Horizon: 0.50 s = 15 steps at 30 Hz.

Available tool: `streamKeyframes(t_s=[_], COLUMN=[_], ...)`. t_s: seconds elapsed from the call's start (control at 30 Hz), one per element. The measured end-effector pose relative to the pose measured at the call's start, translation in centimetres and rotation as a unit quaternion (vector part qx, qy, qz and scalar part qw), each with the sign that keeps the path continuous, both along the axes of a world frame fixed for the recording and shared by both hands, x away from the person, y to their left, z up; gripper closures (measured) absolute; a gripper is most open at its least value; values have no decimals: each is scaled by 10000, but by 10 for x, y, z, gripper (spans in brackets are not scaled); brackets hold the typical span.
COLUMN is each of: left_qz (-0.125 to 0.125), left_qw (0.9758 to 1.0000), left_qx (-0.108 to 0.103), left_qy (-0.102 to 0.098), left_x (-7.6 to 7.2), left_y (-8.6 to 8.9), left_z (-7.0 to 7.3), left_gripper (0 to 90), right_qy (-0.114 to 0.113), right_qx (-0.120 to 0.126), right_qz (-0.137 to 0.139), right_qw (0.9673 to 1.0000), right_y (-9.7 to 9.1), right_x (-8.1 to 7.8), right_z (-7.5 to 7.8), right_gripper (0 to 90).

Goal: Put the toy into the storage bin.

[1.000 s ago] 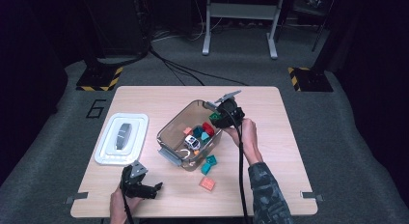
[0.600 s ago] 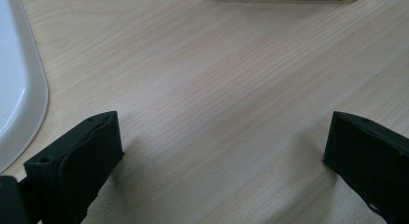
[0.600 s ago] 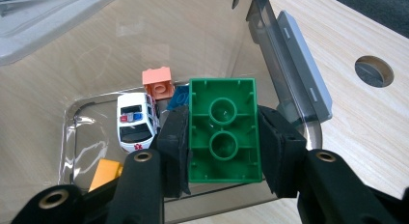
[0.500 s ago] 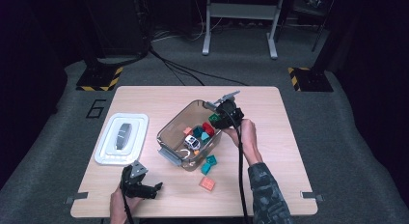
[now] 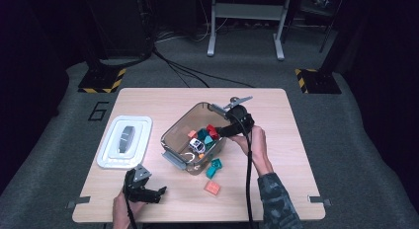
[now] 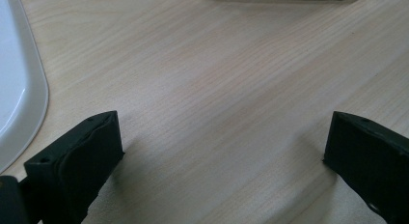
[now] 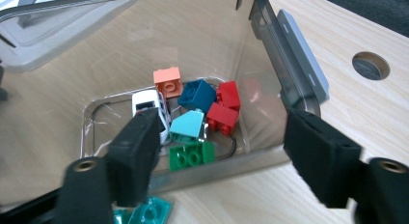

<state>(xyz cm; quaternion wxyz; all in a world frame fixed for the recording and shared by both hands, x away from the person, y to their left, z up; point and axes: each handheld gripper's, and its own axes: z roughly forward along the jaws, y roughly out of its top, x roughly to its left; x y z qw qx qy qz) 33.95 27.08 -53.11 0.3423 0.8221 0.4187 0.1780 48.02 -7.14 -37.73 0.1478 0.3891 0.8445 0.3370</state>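
Bricks (image 5: 210, 133), small studded plastic, are seen piled with a white toy car (image 5: 196, 145) in a clear smoky bin (image 5: 173, 135) mid-table (image 5: 276, 110) in the high view; right tool (image 5: 223, 132) is held at the bin rim, left tool (image 5: 159, 194) near the front edge, white lid (image 5: 109, 157) left.

Left gripper view: jaws are spread wide over bare wood grain.

Right gripper view: jaws have just been opening, nothing between; green brick (image 7: 192, 155) is partly hidden by the wall.
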Motion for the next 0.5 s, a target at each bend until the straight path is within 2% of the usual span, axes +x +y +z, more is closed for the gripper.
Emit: streamKeyframes(t_s=[0.1,0.2,0.3,0.5], left_qz=[2,-3,-3,-8], left_qw=[10000,10000,10000,10000], left_qx=[0,9,10,12], left_qy=[0,0,0,2], left_x=[0,0,0,0], left_y=[0,0,0,0], left_z=[0,0,0,0], left_gripper=[0,0,0,0], right_qy=[-47,-70,-87,-22], right_qx=[90,144,189,240], right_qz=[-31,-27,-28,33], right_qw=[9999,9999,9998,9997], right_y=[-6,-11,-21,-31], right_x=[-9,-15,-29,-50], right_z=[-1,-3,-10,-29], right_gripper=[220,204,156,137])
